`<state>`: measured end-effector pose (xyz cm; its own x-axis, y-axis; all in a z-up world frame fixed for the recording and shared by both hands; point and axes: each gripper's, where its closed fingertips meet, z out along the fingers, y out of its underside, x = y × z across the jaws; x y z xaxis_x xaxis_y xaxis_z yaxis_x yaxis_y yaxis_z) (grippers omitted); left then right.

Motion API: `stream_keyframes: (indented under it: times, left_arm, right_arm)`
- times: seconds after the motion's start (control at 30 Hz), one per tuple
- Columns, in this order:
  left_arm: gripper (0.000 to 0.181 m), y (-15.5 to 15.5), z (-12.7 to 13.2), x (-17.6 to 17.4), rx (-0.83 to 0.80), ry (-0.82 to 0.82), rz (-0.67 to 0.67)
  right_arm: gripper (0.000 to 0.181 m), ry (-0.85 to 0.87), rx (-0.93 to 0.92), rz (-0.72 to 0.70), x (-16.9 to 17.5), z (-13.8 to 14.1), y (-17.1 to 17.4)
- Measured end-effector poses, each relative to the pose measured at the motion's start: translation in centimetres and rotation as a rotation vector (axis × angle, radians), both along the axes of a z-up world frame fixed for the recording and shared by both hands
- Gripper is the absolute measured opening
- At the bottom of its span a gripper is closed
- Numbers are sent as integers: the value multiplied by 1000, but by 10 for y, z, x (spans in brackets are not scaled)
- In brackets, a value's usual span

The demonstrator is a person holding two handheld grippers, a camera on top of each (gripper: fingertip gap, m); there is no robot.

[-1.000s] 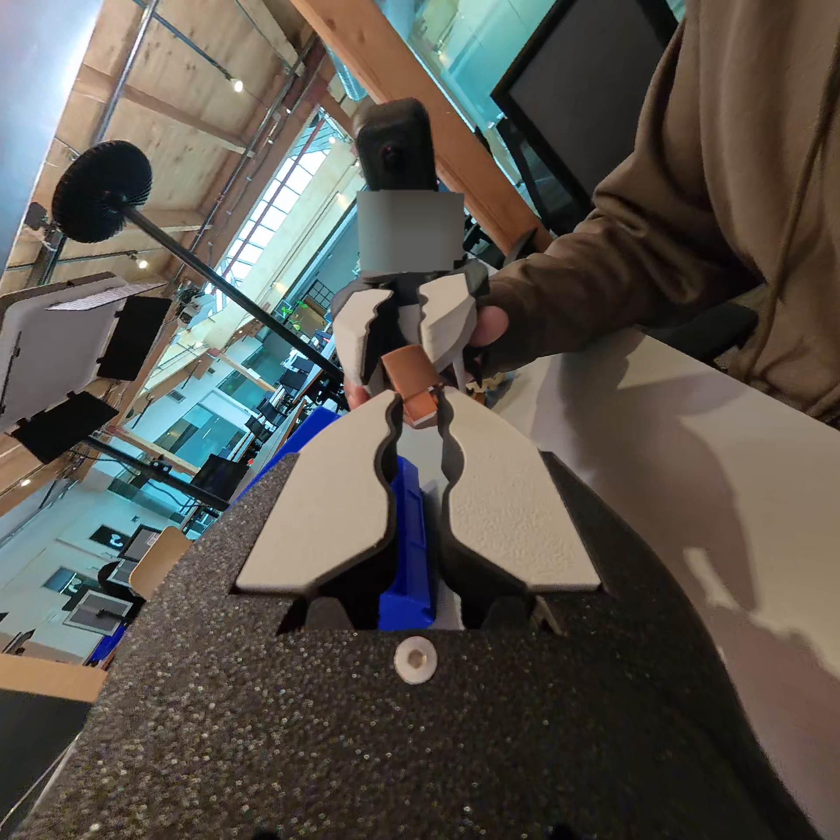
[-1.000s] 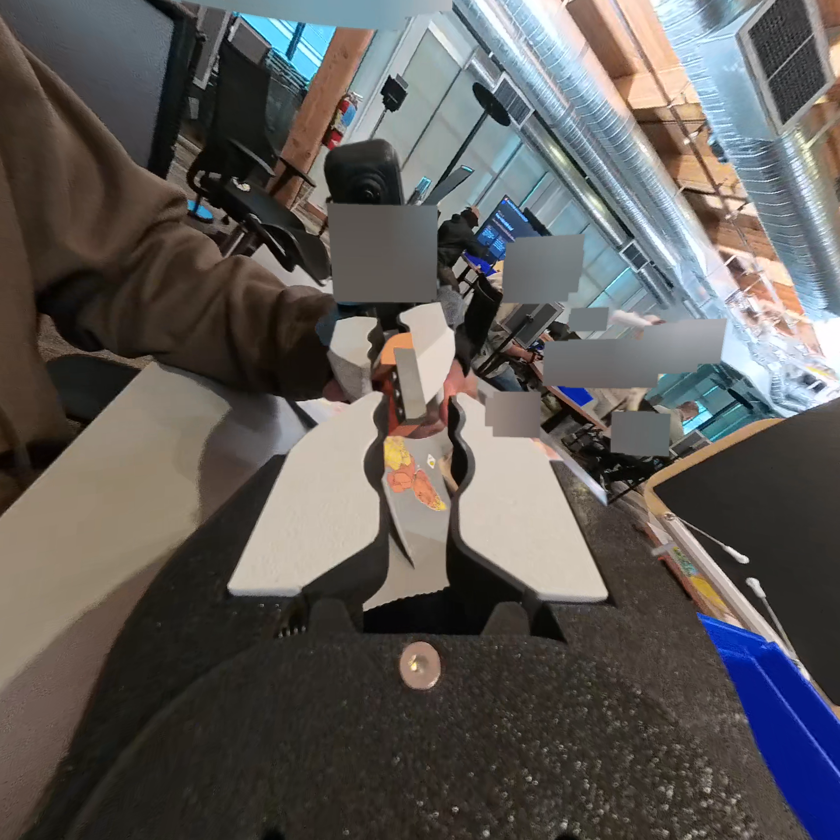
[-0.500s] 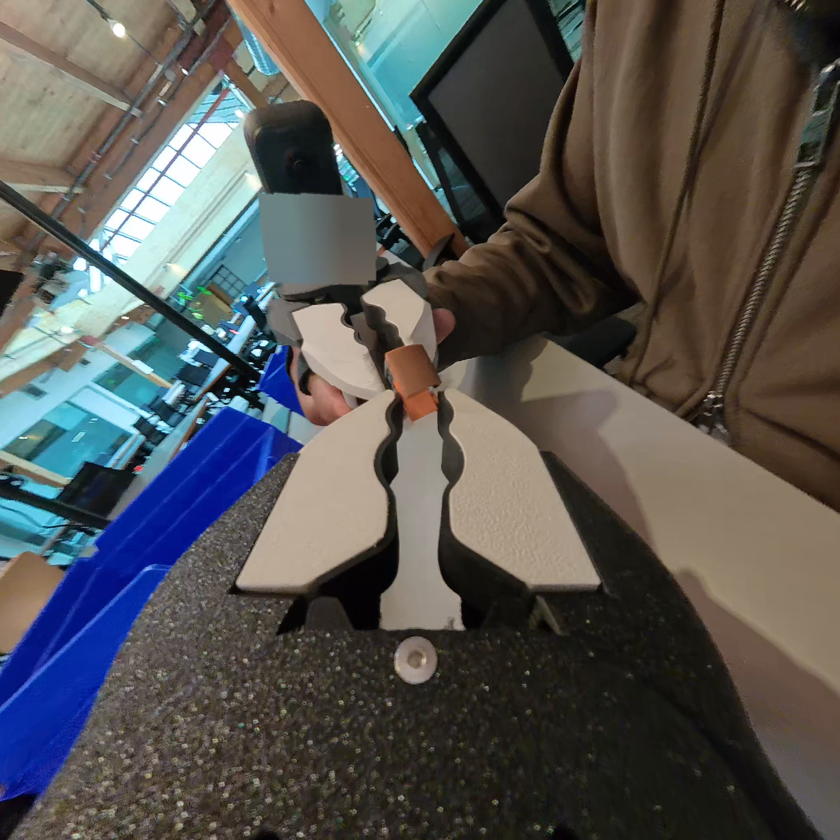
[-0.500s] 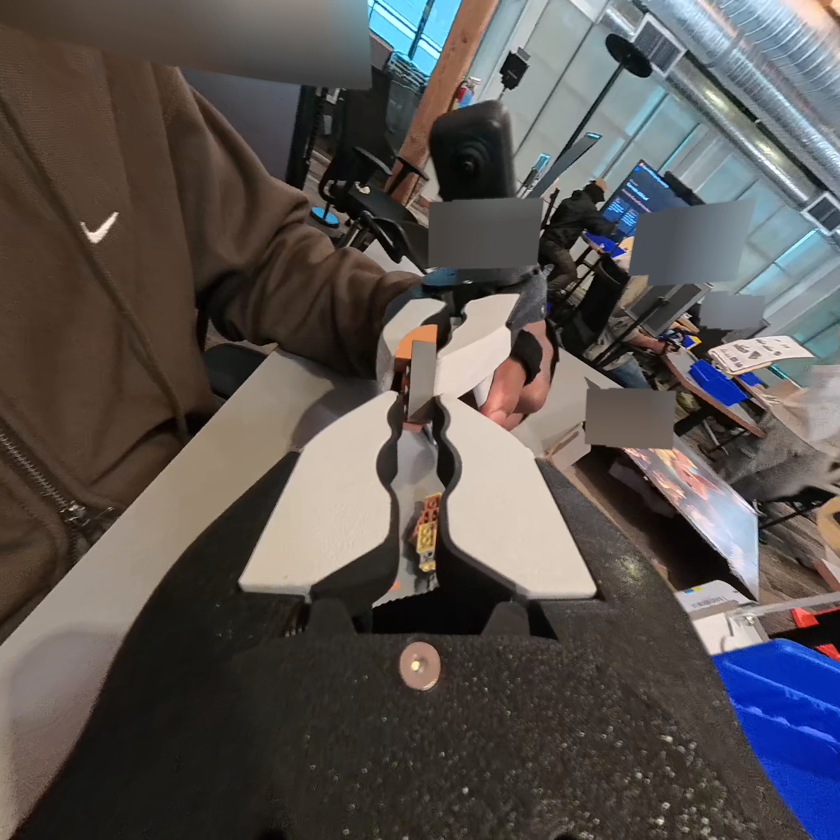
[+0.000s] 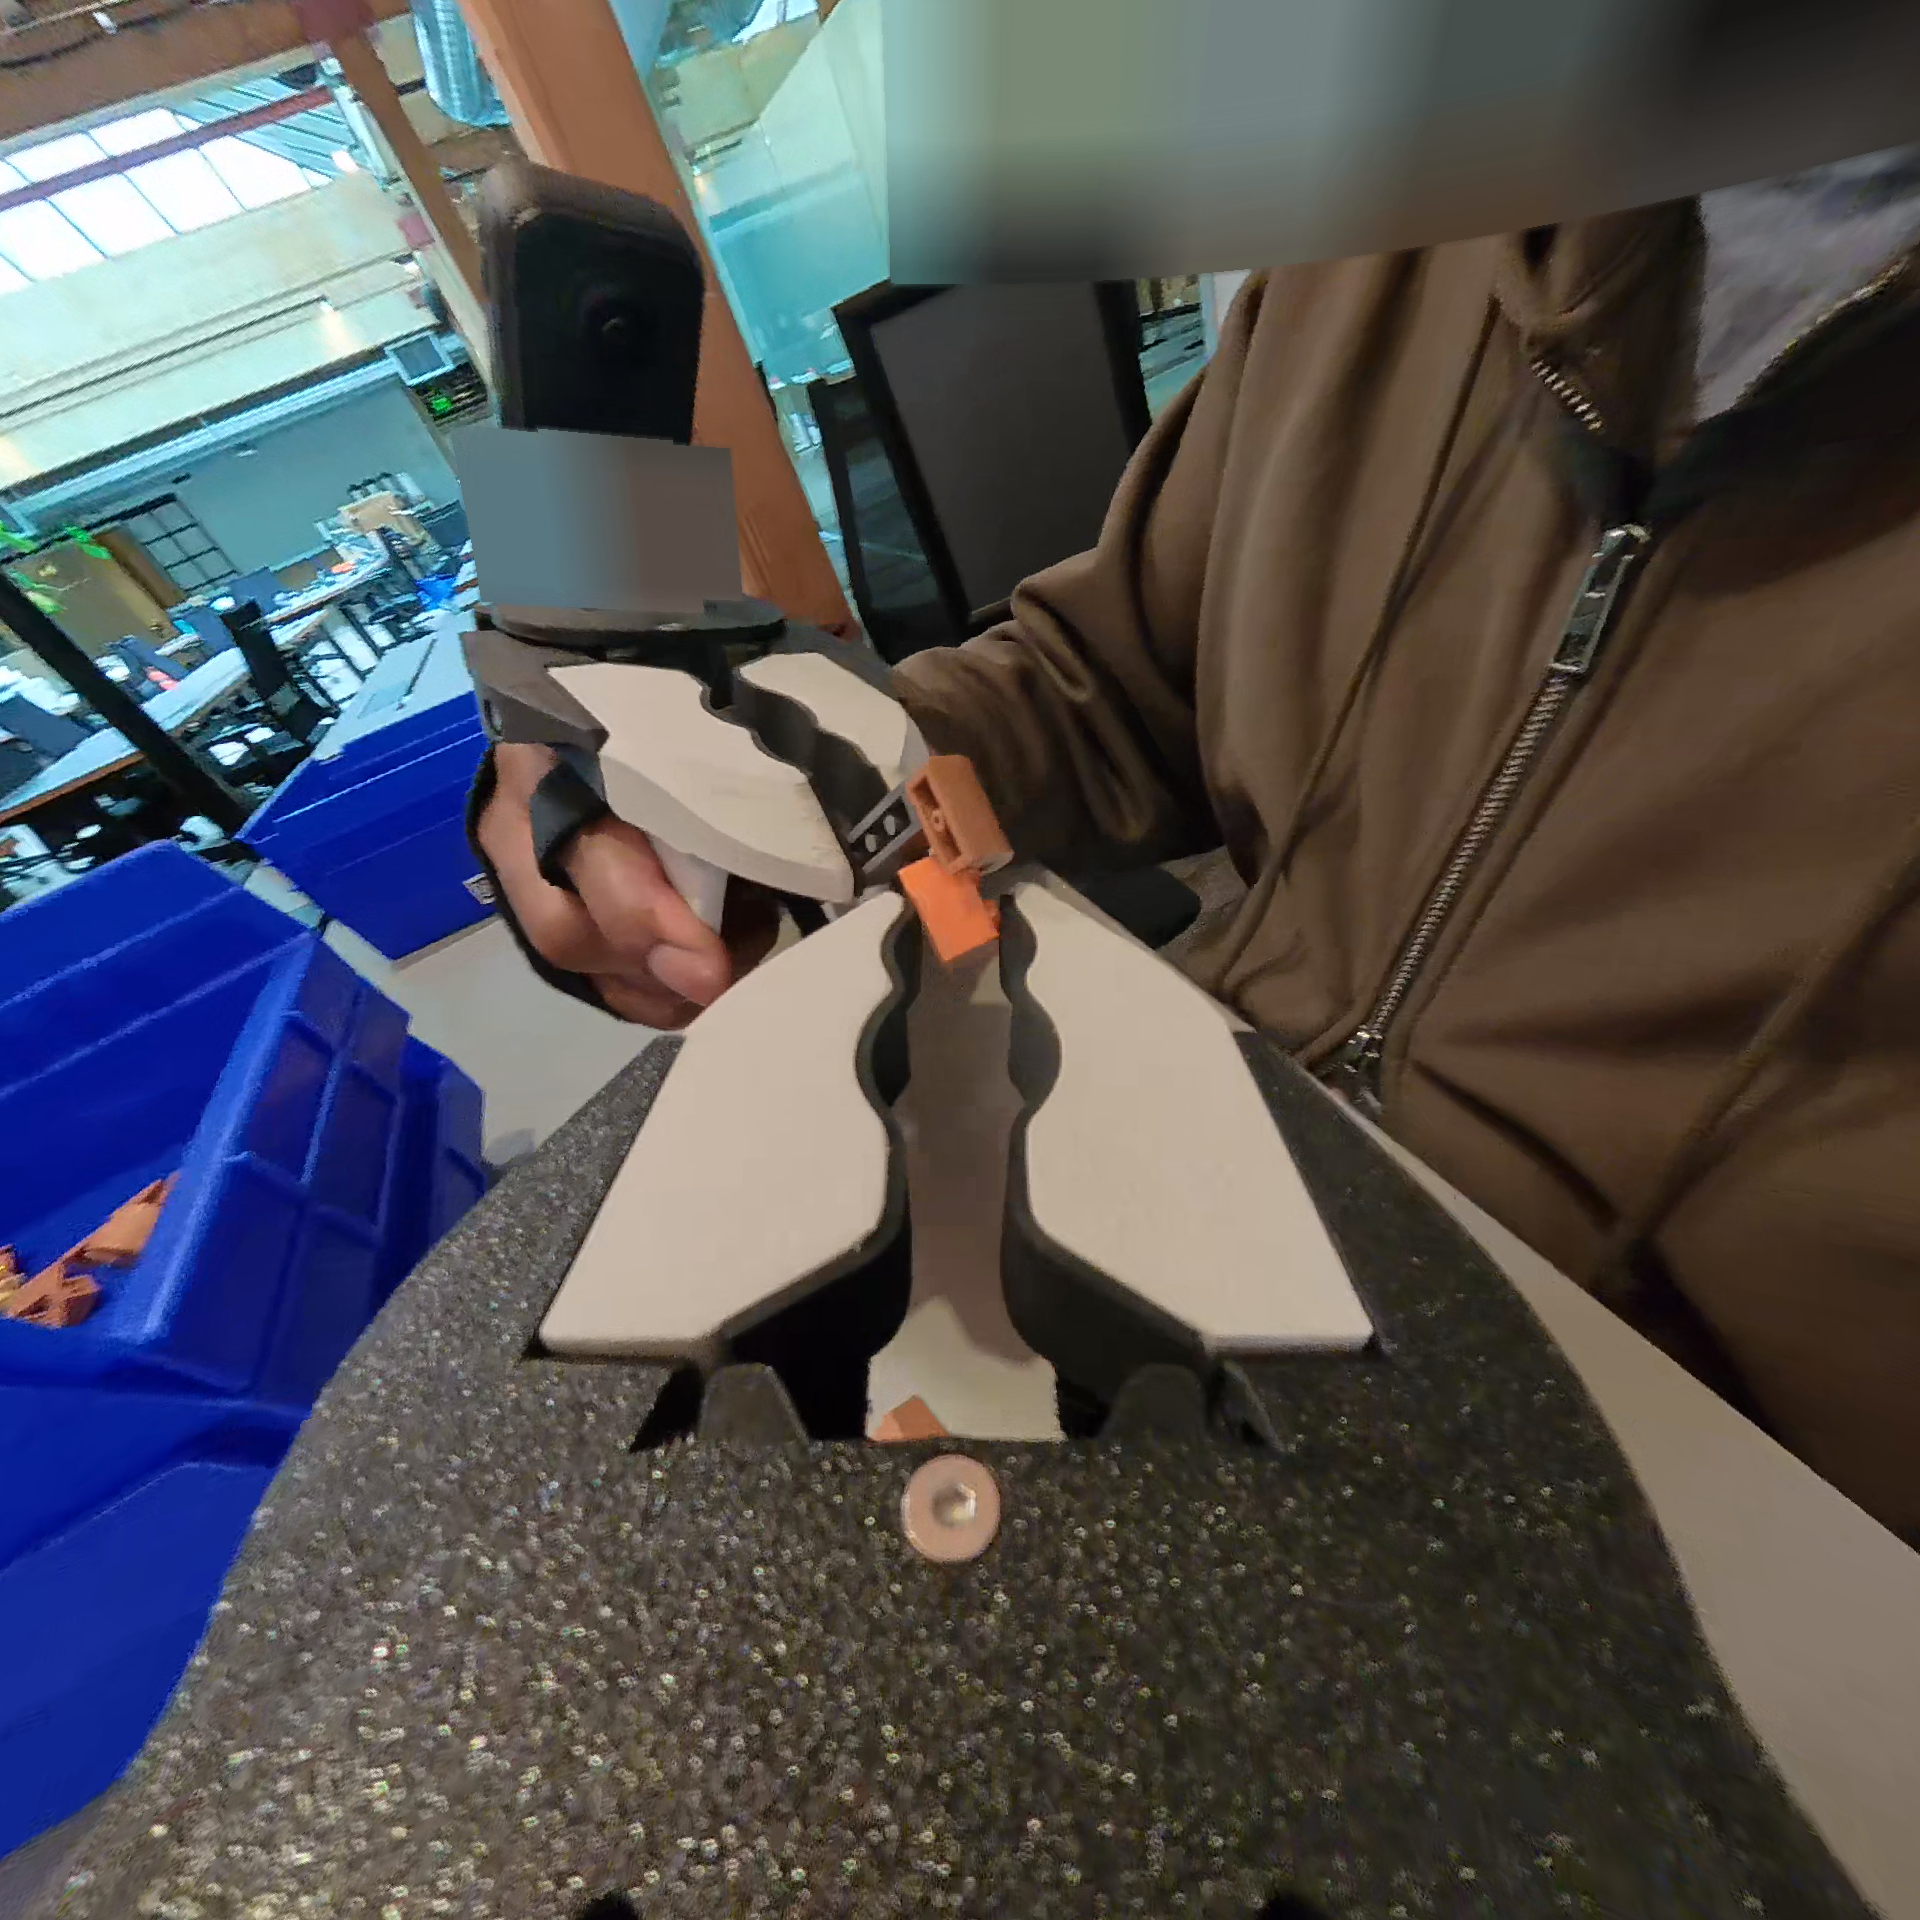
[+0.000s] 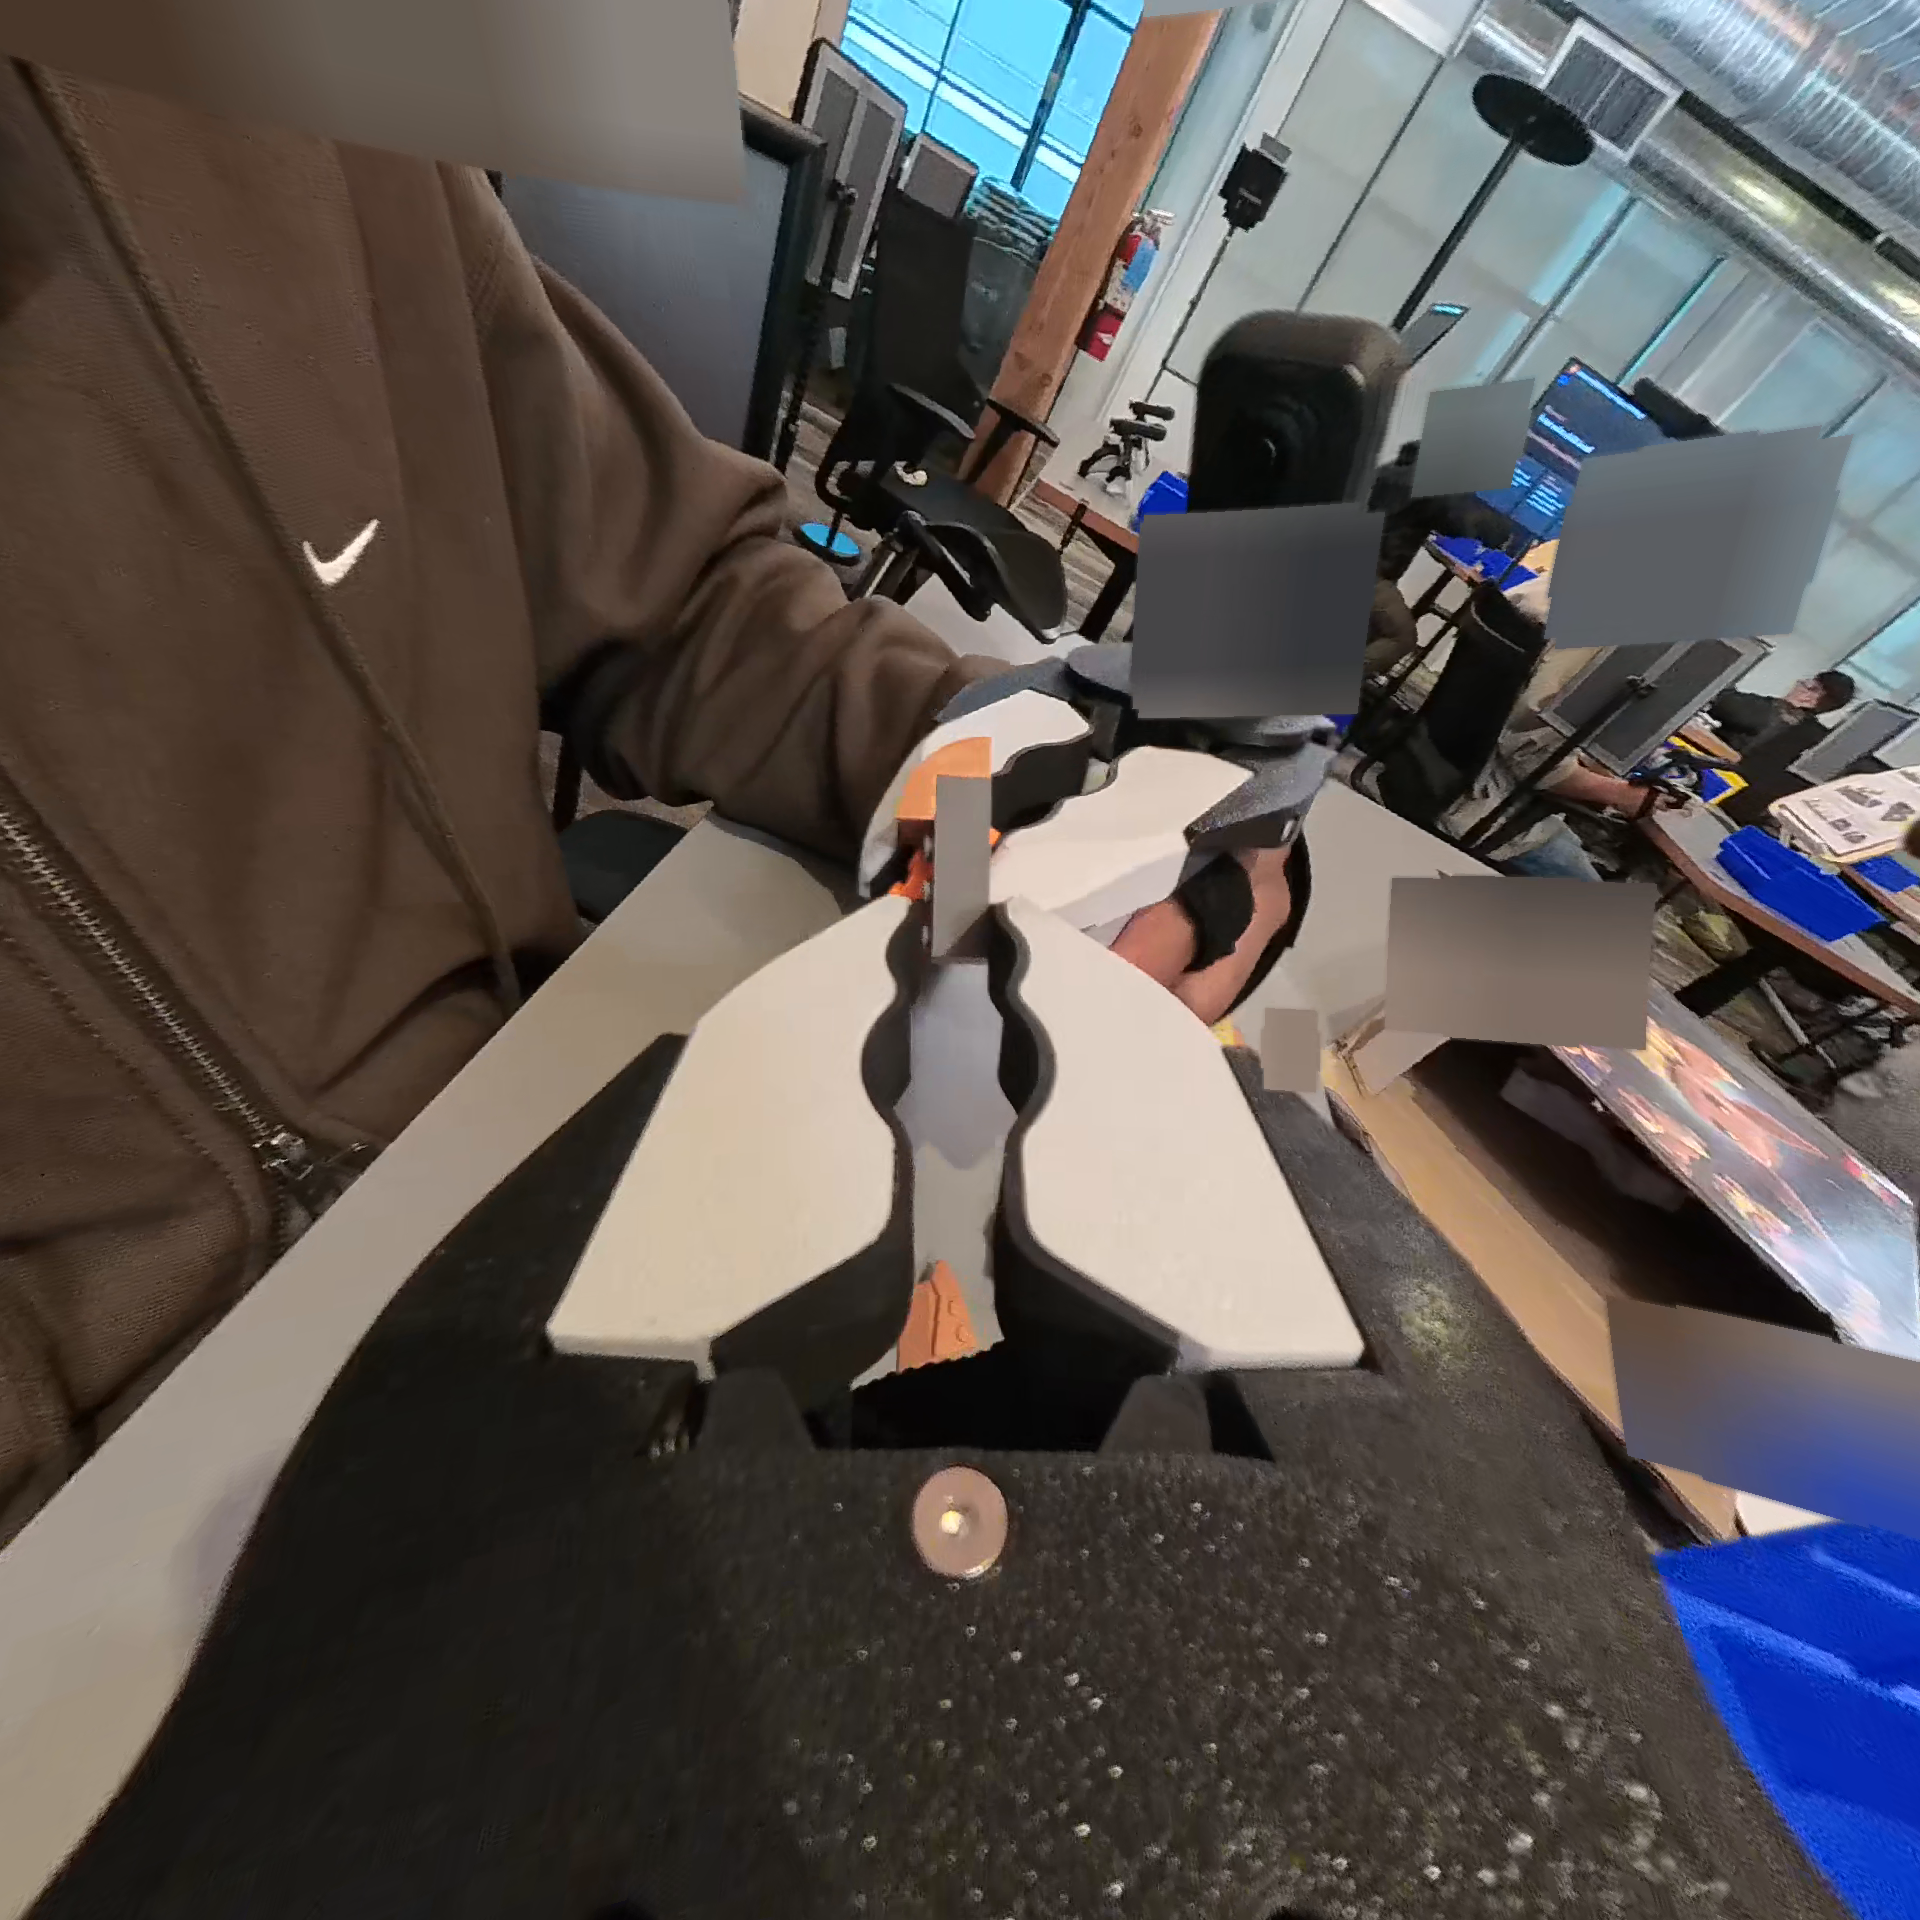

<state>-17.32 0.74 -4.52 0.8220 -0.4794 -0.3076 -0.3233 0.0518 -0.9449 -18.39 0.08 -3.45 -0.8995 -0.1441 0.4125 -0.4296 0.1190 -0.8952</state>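
My left gripper (image 5: 951,920) is shut on a bright orange brick piece (image 5: 948,925), held above the white table (image 5: 1714,1558). My right gripper (image 6: 961,925) is shut on a dark grey plate (image 6: 961,868). The two grippers meet tip to tip, and the held pieces touch. A brown brick (image 5: 954,805) sits on the grey plate (image 5: 881,831) at the right gripper's tips in the left wrist view. In the right wrist view the brown brick (image 6: 948,781) and the orange piece (image 6: 914,883) show behind the plate. A person in a brown hoodie (image 6: 312,727) holds both.
Blue bins (image 5: 156,1091) stand to the left, one with brown bricks (image 5: 62,1283) in it. Another blue bin (image 6: 1818,1714) is at the lower right. A loose orange piece (image 6: 935,1320) lies on the table (image 6: 623,987) under the right gripper. A printed board (image 6: 1714,1132) lies to the right. Less than 4 cm separates the two grippers' tips.
Both grippers have tilted down from the ceiling and turned toward the person's chest. They stay shut and tip to tip. The right gripper now stands to the left in the left wrist view.
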Motion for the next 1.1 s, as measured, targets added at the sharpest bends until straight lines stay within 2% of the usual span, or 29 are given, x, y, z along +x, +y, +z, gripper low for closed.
stream_keyframes:
  times: [0.1,0.27,0.33,0.4,0.47,0.5,0.6,0.67,0.77,0.87,0.93,0.97,1.03,1.1]
  left_arm:
    - [14,2,4,-10,18,29,73]
    - [15,17,12,-36,74,98,290]
    - [15,28,27,-59,130,122,442]
    - [14,43,47,-97,157,136,637]
    - [15,54,68,-149,146,79,857]
    - [15,61,74,-172,124,15,921]
    - [50,83,67,-219,-33,-203,974]
    - [56,86,65,-231,-30,-268,1002]
    - [56,86,69,-209,63,-271,905]
    - [60,76,71,-147,161,-157,631]
    - [57,60,72,-111,260,-22,533]
    - [56,54,65,-100,245,85,536]
    - [55,40,56,-92,236,270,624]
    - [45,27,50,-78,241,358,642]
  right_arm:
    - [12,-25,-63,-49,-10,10,3]
    - [12,-175,-319,-174,-39,53,26]
    - [12,-236,-435,-219,-47,71,41]
    - [12,-298,-549,-245,-57,88,58]
    - [12,-381,-646,-264,-69,100,75]
    - [12,-417,-682,-275,-75,103,82]
    - [12,-458,-742,-320,-88,104,99]
    - [12,-453,-747,-338,-90,104,105]
    - [12,-412,-718,-382,-91,99,106]
    - [12,-321,-587,-485,-95,81,92]
    - [11,-221,-447,-551,-94,63,77]
    - [12,-153,-375,-584,-93,55,68]
    - [12,2,-250,-623,-85,41,51]
    - [12,127,-156,-589,-71,29,32]
